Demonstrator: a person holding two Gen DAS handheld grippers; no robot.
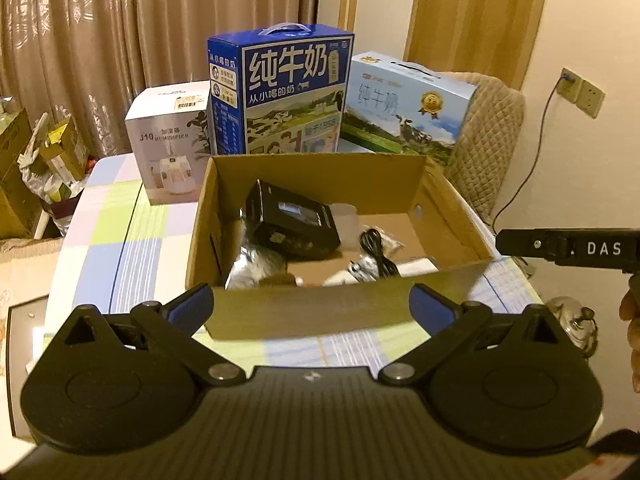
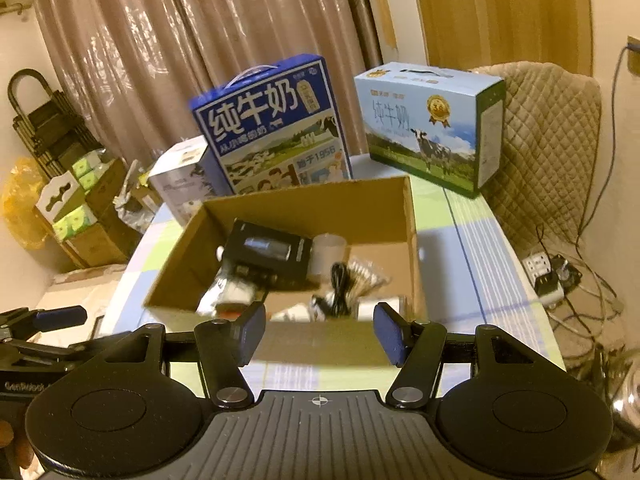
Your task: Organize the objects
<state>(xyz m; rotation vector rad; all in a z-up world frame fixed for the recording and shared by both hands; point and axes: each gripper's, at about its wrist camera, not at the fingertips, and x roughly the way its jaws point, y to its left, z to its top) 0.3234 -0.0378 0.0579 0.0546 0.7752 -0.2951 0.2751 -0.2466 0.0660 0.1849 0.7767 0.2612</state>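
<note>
An open cardboard box [image 1: 448,204] [image 2: 412,216] stands on the checked table. Inside lie a black carton [image 1: 292,220] [image 2: 268,256], a silver foil pack [image 1: 252,264], a coiled black cable [image 1: 376,252] [image 2: 340,284], a translucent cup [image 2: 328,252] and small white items. My left gripper [image 1: 311,306] is open and empty, just in front of the box's near wall. My right gripper [image 2: 320,334] is open and empty, also at the near wall. Part of the right gripper shows at the right edge of the left wrist view [image 1: 568,246].
Behind the box stand a dark blue milk carton [image 1: 280,92] [image 2: 272,124], a light blue milk carton [image 1: 404,112] [image 2: 428,124] and a white humidifier box [image 1: 168,140] [image 2: 180,180]. A quilted chair back [image 2: 548,140] is at the right. Cables and a power strip [image 2: 552,276] lie on the floor.
</note>
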